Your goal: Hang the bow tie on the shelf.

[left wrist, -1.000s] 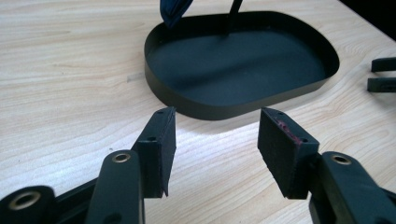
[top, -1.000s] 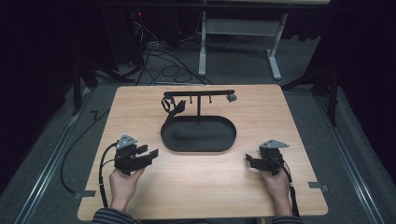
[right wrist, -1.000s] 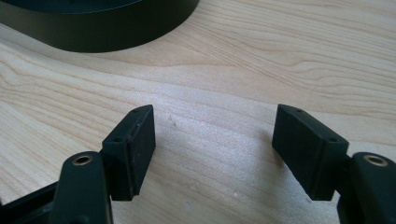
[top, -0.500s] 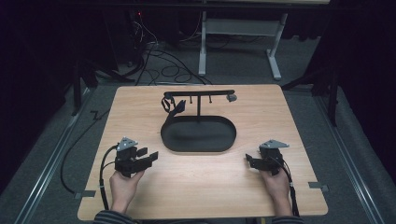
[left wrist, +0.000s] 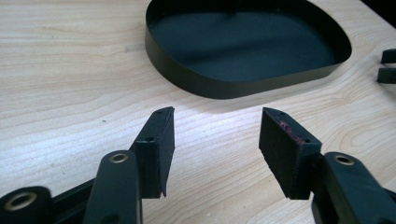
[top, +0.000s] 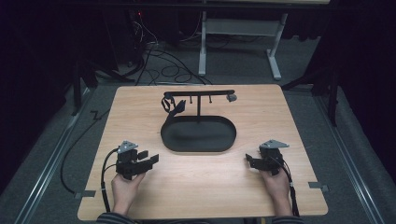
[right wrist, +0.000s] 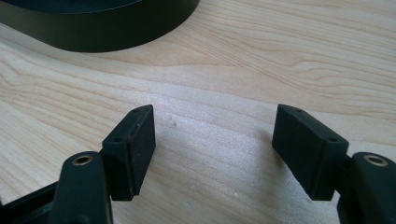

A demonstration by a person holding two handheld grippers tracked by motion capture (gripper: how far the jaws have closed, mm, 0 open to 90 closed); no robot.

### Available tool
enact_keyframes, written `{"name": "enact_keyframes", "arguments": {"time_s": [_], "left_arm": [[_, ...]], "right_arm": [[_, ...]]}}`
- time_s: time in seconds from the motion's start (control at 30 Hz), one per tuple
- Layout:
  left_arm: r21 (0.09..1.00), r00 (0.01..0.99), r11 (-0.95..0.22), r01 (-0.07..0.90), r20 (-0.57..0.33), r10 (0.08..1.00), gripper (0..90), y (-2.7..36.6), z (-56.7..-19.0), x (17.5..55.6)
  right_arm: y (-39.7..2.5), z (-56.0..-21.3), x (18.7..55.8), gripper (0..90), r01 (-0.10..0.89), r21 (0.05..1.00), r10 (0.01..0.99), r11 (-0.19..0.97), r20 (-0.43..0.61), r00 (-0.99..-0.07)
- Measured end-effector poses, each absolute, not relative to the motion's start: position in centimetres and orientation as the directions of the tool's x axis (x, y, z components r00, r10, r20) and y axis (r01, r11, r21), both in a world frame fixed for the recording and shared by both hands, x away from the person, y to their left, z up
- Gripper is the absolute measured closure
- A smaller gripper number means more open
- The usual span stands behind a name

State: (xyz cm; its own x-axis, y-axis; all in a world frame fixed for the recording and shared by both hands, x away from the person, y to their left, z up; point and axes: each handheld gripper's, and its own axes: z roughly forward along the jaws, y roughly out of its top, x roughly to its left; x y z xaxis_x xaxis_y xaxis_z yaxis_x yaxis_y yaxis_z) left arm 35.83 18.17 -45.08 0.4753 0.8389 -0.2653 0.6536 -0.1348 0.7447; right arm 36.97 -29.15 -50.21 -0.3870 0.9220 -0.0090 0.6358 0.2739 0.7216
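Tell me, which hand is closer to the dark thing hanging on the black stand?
Left, probably. The dark strap-like item hangs at the left end of the black metal T-shaped stand, on the left gripper's side. The right gripper sits farther across. Both have open, empty jaws.

- Desk: pale wood-grain top with rounded corners, standing on grey carpet floor.
- Black oval tray sits directly on the desk, near centre; low upright wall, dark inside.
- A thin post rises at the tray's far edge, carrying a black crossbar.
- Small grey tabs at the desk's near side edges.
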Motion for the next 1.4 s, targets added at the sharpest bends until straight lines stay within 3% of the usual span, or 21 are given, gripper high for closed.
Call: {"name": "enact_keyframes", "arguments": {"time_s": [1.4], "left_arm": [[0.718,0.496,-0.255,0.647,-0.143,0.856,45.8,15.3,-49.5,36.6]], "right_arm": [[-29.2,-50.2,36.9,31.6,0.636,0.722,0.922,0.272,-0.006,-0.388]]}}
